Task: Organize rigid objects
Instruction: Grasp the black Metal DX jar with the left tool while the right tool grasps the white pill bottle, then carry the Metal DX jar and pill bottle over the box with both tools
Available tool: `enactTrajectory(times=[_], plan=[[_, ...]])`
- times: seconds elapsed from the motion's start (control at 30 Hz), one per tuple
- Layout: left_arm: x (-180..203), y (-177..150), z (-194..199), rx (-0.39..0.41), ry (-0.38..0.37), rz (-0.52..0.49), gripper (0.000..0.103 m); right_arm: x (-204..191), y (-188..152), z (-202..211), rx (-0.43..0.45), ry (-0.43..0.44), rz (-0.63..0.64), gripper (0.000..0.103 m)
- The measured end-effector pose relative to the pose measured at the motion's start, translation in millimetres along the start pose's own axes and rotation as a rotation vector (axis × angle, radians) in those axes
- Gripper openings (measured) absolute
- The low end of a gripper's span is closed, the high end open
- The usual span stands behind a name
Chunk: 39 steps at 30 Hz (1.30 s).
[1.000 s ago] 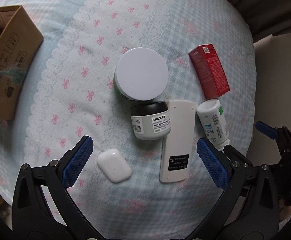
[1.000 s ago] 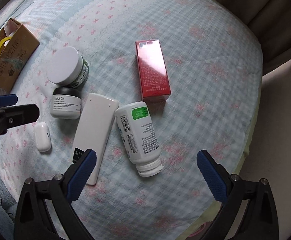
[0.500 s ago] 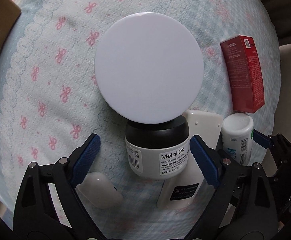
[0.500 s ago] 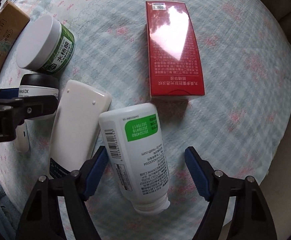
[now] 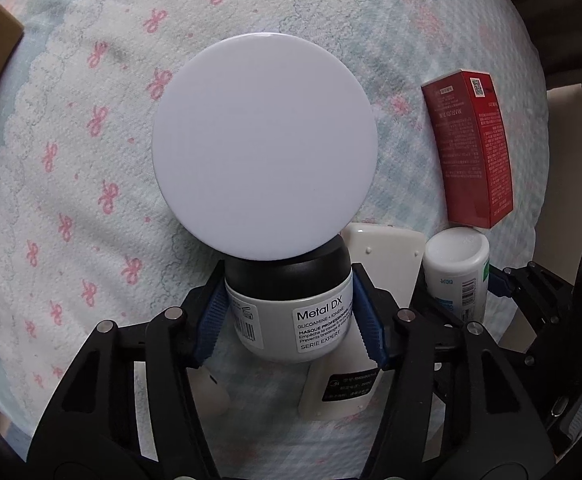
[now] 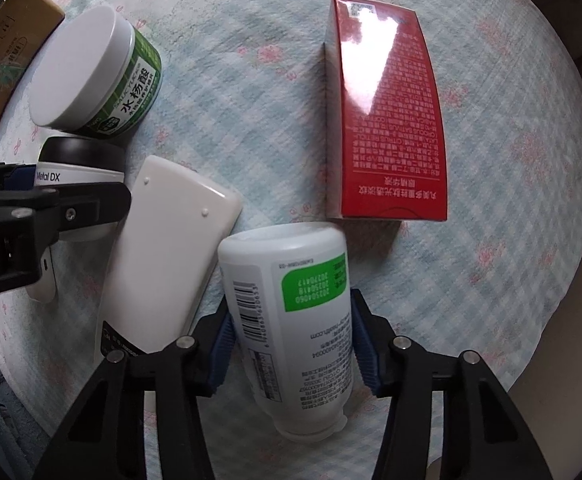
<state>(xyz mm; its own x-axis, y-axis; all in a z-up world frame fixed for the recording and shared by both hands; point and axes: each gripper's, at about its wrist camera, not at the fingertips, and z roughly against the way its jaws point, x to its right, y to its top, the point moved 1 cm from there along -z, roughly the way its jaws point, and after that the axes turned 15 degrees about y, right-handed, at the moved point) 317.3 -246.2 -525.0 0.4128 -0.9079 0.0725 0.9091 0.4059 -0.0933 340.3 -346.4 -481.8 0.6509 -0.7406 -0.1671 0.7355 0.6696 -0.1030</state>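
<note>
My left gripper [image 5: 289,320] is shut on the Metal DX jar [image 5: 291,312], a white jar with a black lid, which also shows in the right wrist view [image 6: 81,164]. My right gripper [image 6: 291,340] is shut on the white pill bottle [image 6: 291,320] with a green label, lying on its side; it also shows in the left wrist view [image 5: 457,268]. A green jar with a white lid [image 5: 265,144] stands just beyond the Metal DX jar. A white remote [image 6: 163,264] lies between jar and bottle. A red box [image 6: 387,116] lies beyond the bottle.
All lie on a bed cover with pink bows [image 5: 71,160]. A cardboard box [image 6: 3,52] sits at the far left. A white earbud case [image 5: 211,392] lies partly hidden under my left gripper. The bed's edge drops off to the right [image 6: 563,320].
Both grippers moved forward and down and closed: the left onto the Metal DX jar, the right onto the pill bottle. Half a second ago both were open around them.
</note>
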Motion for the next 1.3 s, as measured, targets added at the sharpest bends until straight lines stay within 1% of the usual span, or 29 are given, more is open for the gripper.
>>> enactTrajectory(times=[0.23, 0.4, 0.57, 0.77, 0.93, 1.0, 1.17, 1.3], plan=[[-6.6, 0.3, 9.9, -0.004, -0.006, 0.0, 0.054, 9.5, -1.2, 6.6, 0.008, -0.003, -0.024, 0.048], [-11.4, -0.2, 22.9, 0.019, -0.02, -0.025, 0.054, 12.8, -6.2, 20.8, 0.044, 0.035, -0.078, 0.047], [-12.1, -1.2, 45.2, 0.057, -0.033, -0.06, 0.054, 15.8, -13.3, 39.1, 0.088, 0.071, -0.168, 0.047], [-10.2, -12.7, 93.1, 0.111, -0.049, -0.11, 0.054, 15.2, -27.1, 79.9, 0.149, 0.1, -0.293, 0.046], [-20.4, -18.1, 134.7, 0.16, -0.077, -0.14, 0.054, 5.3, -40.7, 118.9, 0.205, 0.109, -0.364, 0.046], [-22.9, -22.6, 153.7, 0.178, -0.095, -0.156, 0.054, -4.6, -49.5, 131.4, 0.229, 0.122, -0.381, 0.046], [-32.6, -35.4, 195.2, 0.229, -0.129, -0.199, 0.054, -31.0, -60.4, 160.8, 0.274, 0.11, -0.387, 0.046], [-44.8, -47.1, 223.1, 0.249, -0.155, -0.21, 0.054, -49.7, -70.6, 189.5, 0.314, 0.115, -0.389, 0.046]])
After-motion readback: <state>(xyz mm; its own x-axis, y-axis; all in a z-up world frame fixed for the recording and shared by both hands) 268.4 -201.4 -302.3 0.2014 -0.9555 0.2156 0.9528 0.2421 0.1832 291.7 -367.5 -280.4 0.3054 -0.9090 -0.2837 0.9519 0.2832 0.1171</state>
